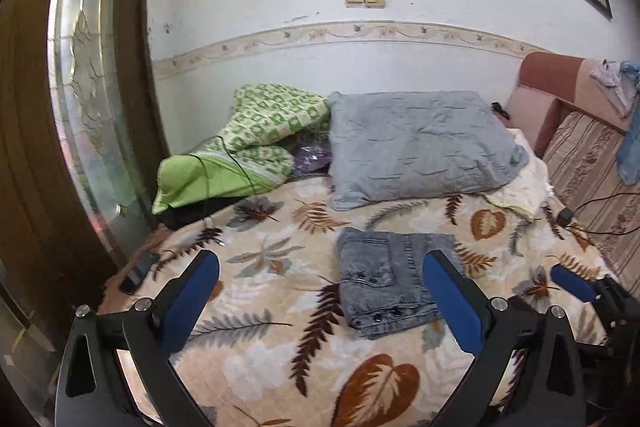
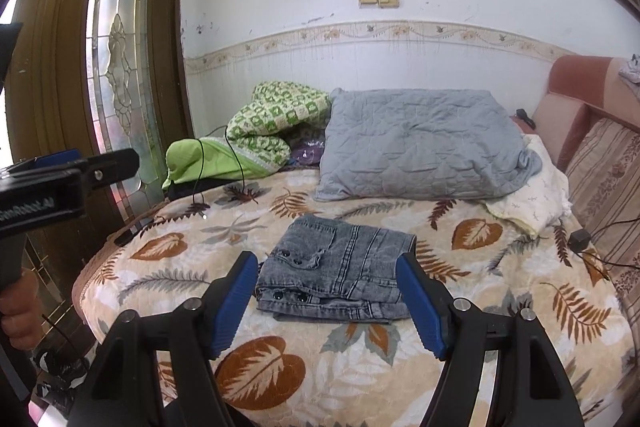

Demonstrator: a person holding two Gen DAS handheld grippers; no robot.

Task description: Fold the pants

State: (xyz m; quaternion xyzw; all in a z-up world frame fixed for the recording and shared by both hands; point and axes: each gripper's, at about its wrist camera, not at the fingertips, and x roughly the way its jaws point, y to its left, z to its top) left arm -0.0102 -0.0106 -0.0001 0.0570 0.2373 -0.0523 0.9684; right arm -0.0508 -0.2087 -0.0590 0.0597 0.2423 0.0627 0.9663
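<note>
left hand-held gripper (image 1: 320, 303): jaws spread, nothing between them, above the bed
right hand-held gripper (image 2: 328, 303): jaws spread, empty, pads clear of the cloth
pants (image 2: 340, 273): grey denim, folded into a compact stack, lying flat mid-bed on the leaf-print blanket (image 2: 500, 307), just ahead of both grippers
progress: fold looks done, likely pulling away
risk: a pad dipping low could snag the top layer and flip the stack open
risk 2: charger cable (image 2: 600, 251) at right could catch the right gripper
</note>
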